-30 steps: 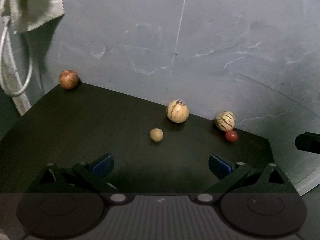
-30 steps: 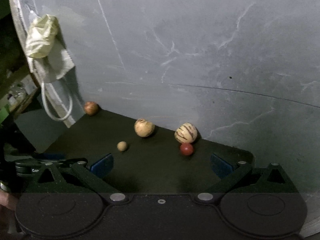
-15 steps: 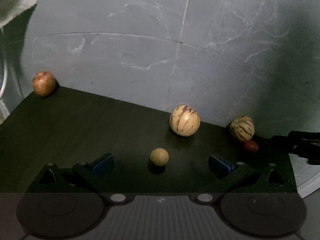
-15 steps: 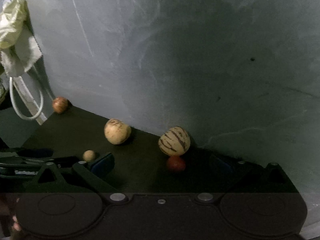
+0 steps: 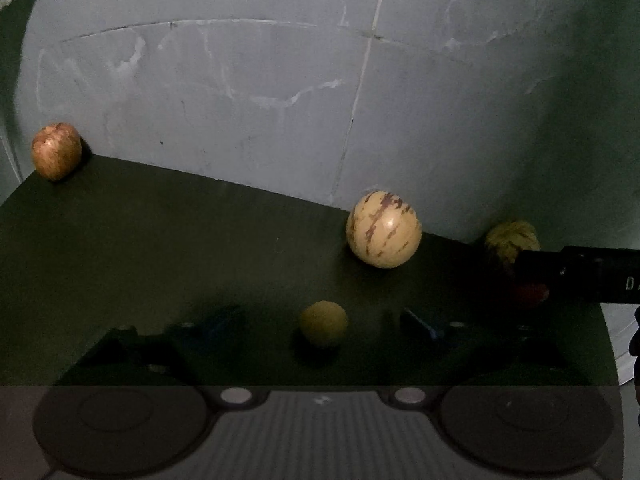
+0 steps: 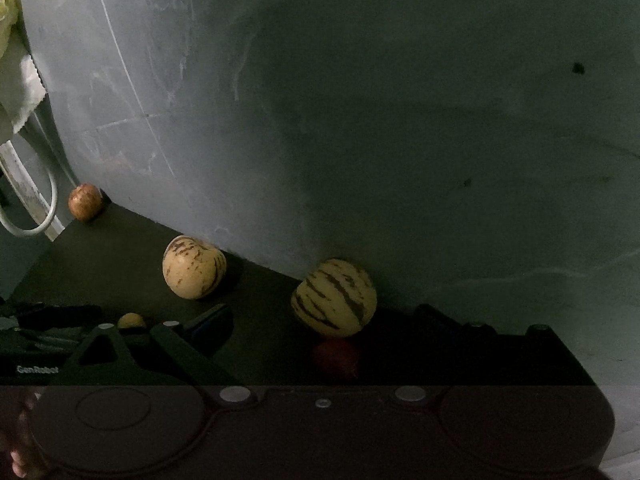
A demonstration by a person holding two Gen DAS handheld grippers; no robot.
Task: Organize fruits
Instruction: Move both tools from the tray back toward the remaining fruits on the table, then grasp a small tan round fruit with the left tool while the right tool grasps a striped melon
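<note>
Five fruits lie on the dark table (image 5: 160,248): two striped melons, one apple, one tan ball, one red fruit. Landmark: the near melon (image 5: 383,234). The apple (image 5: 56,157) sits far left of it. The tan ball (image 5: 323,323) lies in front, between the closing, not yet touching jaws of the left gripper (image 5: 320,326). The second melon (image 6: 334,297) lies to the right, the red fruit (image 6: 335,358) just before it, between the closing right gripper (image 6: 324,332) jaws, apart.

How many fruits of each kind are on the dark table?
Striped melons: 2
Apple: 1
Small tan round fruit: 1
Small red fruit: 1
Total: 5
</note>
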